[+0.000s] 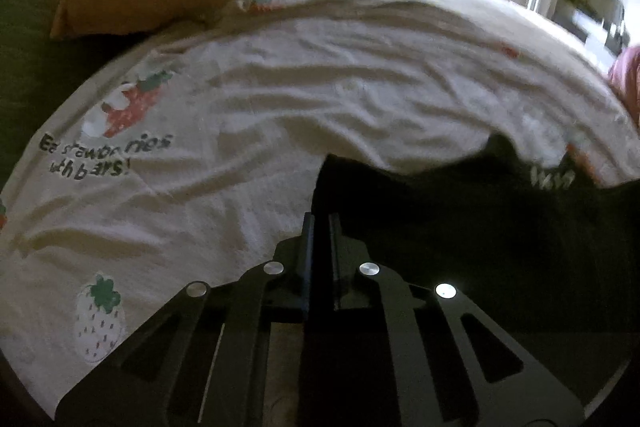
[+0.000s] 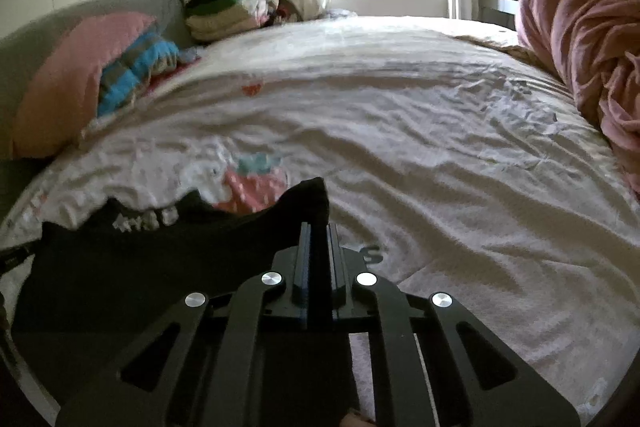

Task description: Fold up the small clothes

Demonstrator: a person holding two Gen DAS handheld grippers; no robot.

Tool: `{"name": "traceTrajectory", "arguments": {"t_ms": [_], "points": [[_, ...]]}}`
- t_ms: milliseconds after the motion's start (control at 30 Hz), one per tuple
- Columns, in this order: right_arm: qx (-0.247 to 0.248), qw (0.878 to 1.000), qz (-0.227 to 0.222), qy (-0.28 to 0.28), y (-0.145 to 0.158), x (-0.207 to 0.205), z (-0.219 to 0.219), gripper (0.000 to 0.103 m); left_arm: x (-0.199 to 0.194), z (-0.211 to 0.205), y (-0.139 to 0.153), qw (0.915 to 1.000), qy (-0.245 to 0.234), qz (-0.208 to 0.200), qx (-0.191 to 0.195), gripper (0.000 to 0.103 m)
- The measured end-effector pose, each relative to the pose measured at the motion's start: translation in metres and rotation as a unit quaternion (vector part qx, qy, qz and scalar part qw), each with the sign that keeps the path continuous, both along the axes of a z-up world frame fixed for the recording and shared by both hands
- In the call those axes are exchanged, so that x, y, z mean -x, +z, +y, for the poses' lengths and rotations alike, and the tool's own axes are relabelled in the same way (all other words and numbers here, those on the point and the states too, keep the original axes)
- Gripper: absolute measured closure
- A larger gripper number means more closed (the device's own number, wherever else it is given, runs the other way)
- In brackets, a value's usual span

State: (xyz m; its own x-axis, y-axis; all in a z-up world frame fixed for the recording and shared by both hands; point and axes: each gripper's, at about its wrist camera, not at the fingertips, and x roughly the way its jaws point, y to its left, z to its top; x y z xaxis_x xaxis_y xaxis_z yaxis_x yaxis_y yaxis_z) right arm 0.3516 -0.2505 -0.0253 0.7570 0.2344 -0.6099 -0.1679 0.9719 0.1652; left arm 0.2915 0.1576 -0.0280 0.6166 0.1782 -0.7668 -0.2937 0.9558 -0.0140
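garment (image 2: 120,267) on bed sheet (image 2: 400,147), pillow (image 2: 60,87) behind

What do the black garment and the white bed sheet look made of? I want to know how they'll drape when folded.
Black garment: soft, matte knit, probably cotton jersey; it sags limply and shows no sheen. White bed sheet: thin woven cotton by its look, matte, with fine, sharp wrinkles and printed strawberries.

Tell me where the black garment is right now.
The black garment hangs just above the white strawberry-print bedsheet, stretched between both grippers: low right in the left wrist view, low left in the right wrist view, with the pink pillow beyond it.
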Motion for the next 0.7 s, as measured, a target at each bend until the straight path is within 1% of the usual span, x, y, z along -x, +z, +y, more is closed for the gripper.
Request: {"name": "traceTrajectory", "arguments": {"t_ms": [67, 133, 233, 300, 500, 567, 600, 667, 700], "points": [[-0.019, 1.0, -0.014, -0.004, 0.008, 0.004, -0.005, 0.097, 0.006, 0.007, 0.012, 0.9995, 0.01, -0.024, 0.016, 0.102], [-0.034, 0.999, -0.029, -0.008, 0.016, 0.006, -0.009, 0.097, 0.006, 0.011, 0.022, 0.9989, 0.014, -0.038, 0.024, 0.102], [-0.036, 0.999, -0.039, -0.012, 0.021, 0.006, -0.01, 0.097, 0.001, 0.01, 0.03, 0.9986, 0.017, -0.046, 0.017, 0.102], [-0.037, 0.998, -0.038, -0.015, 0.02, 0.004, -0.01, 0.097, -0.001, 0.009, 0.031, 0.9984, 0.02, -0.051, 0.013, 0.102], [-0.032, 0.999, -0.024, -0.023, 0.01, -0.005, -0.011, 0.097, -0.009, 0.009, 0.019, 0.9989, 0.024, -0.04, 0.008, 0.102], [-0.018, 0.999, -0.019, -0.028, 0.005, -0.008, -0.009, 0.097, -0.009, 0.013, 0.014, 0.9985, 0.04, -0.036, -0.012, 0.103], [-0.017, 0.999, -0.015, -0.029, 0.003, -0.01, -0.009, 0.097, -0.01, 0.017, 0.012, 0.9983, 0.046, -0.034, -0.011, 0.103], [-0.019, 0.999, -0.003, -0.034, -0.002, -0.012, -0.01, 0.097, -0.009, 0.029, 0.007, 0.9975, 0.063, -0.026, 0.021, 0.103], [-0.016, 0.999, 0.003, -0.036, -0.006, -0.014, -0.01, 0.097, -0.008, 0.033, 0.006, 0.9971, 0.066, -0.025, 0.029, 0.103]]}}
